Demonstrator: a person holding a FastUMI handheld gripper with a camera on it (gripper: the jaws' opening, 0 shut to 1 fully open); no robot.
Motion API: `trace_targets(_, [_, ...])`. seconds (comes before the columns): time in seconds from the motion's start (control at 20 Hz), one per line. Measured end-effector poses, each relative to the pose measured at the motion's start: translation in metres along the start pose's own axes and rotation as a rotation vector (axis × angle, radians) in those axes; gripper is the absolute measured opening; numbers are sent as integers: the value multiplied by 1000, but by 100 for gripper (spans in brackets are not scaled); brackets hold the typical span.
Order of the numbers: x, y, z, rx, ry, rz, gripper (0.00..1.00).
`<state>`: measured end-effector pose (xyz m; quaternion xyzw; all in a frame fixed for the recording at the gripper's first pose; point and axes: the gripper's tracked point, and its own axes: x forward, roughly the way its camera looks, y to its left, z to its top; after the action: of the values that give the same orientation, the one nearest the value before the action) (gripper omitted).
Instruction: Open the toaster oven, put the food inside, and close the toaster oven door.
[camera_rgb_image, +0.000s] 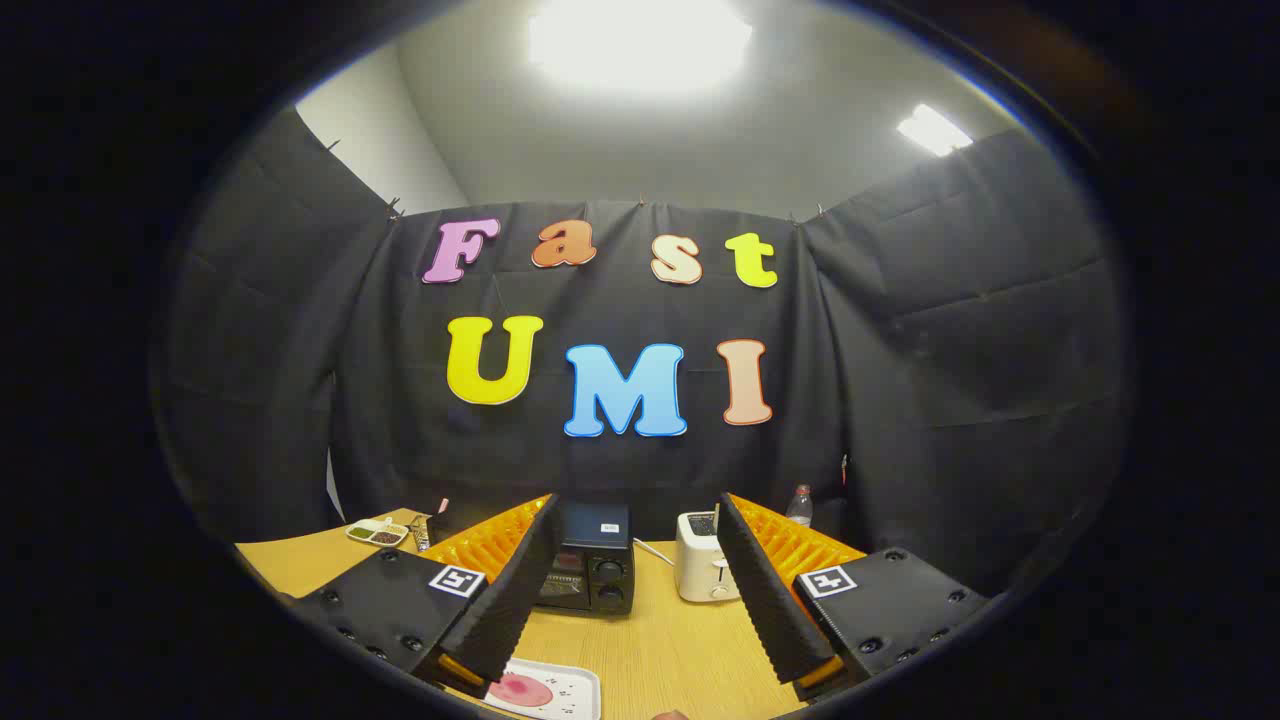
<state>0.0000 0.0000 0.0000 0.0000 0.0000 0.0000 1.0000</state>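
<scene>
toaster oven (590, 565) black, door closed, beyond gripper (630, 530) spread wide, holding nothing.

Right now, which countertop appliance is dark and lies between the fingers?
The black toaster oven, between the open gripper's fingers; the white slot toaster stands beside it.

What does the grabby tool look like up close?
The tool has two long, wedge-shaped fingers whose facing pads carry fine ridges like tiny saw teeth. The outer sides of the fingers are ribbed. Each finger sits on a flat black block dotted with round screw heads, and each block carries a small square black-and-white marker sticker. No cables are visible.
</scene>
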Motion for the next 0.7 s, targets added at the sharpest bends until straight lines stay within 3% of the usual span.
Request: trace_targets(0.7, [17,28,-1,19,10,38,98])
